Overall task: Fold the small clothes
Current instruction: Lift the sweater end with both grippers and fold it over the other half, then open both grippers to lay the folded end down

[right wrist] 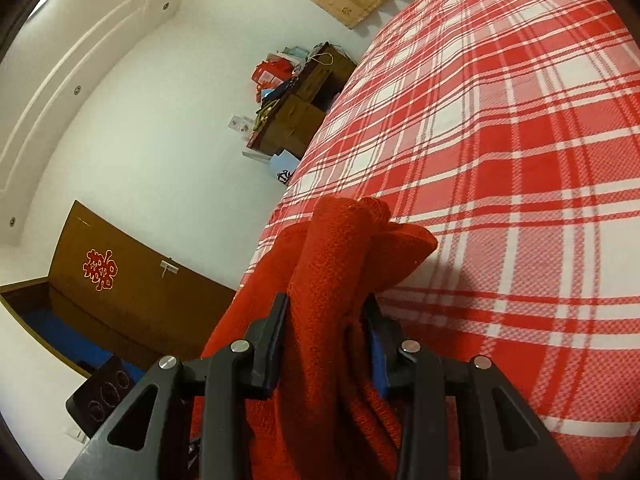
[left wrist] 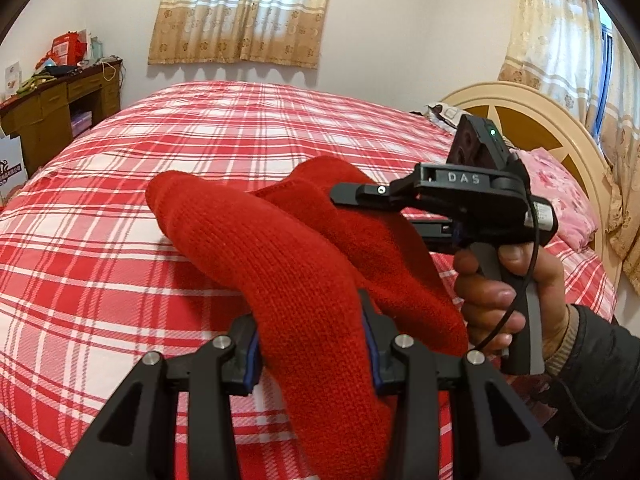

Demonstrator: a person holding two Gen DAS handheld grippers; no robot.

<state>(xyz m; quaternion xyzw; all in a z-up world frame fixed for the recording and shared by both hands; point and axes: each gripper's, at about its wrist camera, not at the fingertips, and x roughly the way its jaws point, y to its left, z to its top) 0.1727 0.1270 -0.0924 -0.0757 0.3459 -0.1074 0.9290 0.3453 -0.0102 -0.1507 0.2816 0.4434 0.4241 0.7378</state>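
A red knitted garment (left wrist: 304, 280), thick and bunched into folds, hung above the plaid bed (left wrist: 120, 208). The left tongs (left wrist: 312, 344) were clamped on one bunched part, the right tongs (right wrist: 326, 332) on another, blue pads pressing the knit.

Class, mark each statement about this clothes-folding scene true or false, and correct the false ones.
1. The left gripper is closed on the red knitted garment. True.
2. The right gripper is empty. False: its pads also clamp bunched red knit.
3. The bed cover is plain blue. False: it is red and white plaid.
4. A wooden desk with clutter on top stands beyond the bed. True.
5. The garment lies flat and neatly folded. False: it is bunched between both grippers.
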